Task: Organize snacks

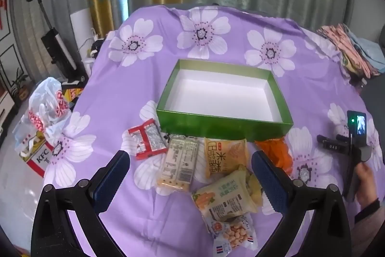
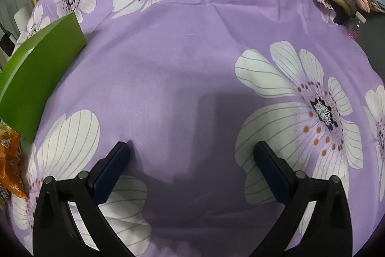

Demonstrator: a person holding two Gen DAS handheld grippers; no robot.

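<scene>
On the floor past the left edge of the purple flowered cloth (image 1: pixel 134 98), a plastic bag (image 1: pixel 45 105) is lying on a KFC box (image 1: pixel 38 155). The left gripper (image 1: pixel 190 160) is hanging wide over the snacks, holding nothing. Along the near side of the green box (image 1: pixel 223 124), a red pack (image 1: pixel 146 139), a pale bar pack (image 1: pixel 179 163), a yellow rice cake pack (image 1: pixel 225 157) and an orange pack (image 1: pixel 276 151) are lying in a row. Nearer the cloth's front edge, a green chip bag (image 1: pixel 226 199) is lying over a peanut pack (image 1: pixel 233 235). The box is sitting in the middle, open, white inside. The right gripper (image 2: pixel 192 153) is hanging wide over bare cloth near the right edge. Folded clothes (image 1: pixel 353 52) are sitting at the far right corner.
</scene>
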